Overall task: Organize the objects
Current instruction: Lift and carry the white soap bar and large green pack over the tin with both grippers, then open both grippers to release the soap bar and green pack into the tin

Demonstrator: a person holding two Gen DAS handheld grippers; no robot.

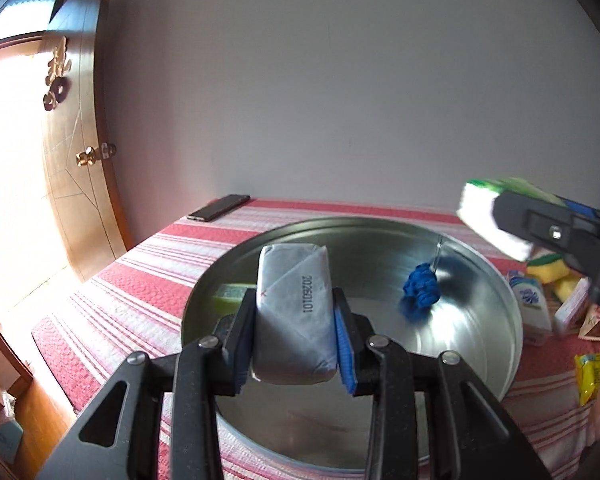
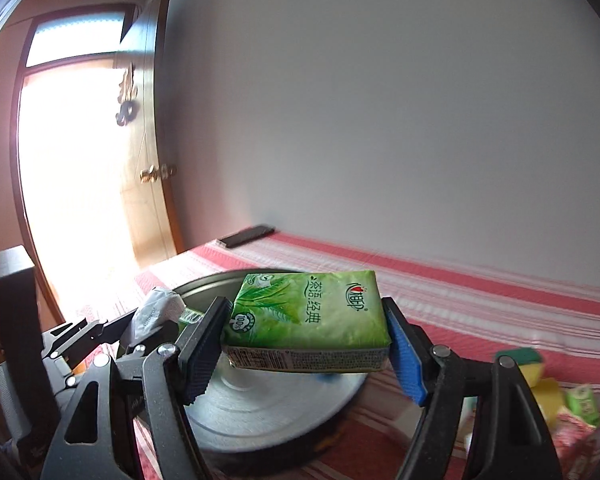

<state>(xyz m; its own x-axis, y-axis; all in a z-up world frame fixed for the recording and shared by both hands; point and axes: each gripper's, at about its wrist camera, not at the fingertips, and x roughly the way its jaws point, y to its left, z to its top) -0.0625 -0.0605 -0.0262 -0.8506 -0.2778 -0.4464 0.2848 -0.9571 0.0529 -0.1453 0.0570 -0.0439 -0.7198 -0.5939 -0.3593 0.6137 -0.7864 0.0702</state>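
Left wrist, grey packet (image 1: 294,312) clamped between claw (image 1: 294,344) pads

Surface: a table under a red-and-white striped cloth (image 1: 140,280), filling the lower half of both views. Lying directly on it: a round metal tray (image 1: 496,304) at centre; a black phone (image 1: 219,208) at the far left corner; yellow sponges (image 1: 548,272) and small packets (image 1: 588,372) crowding the right edge.
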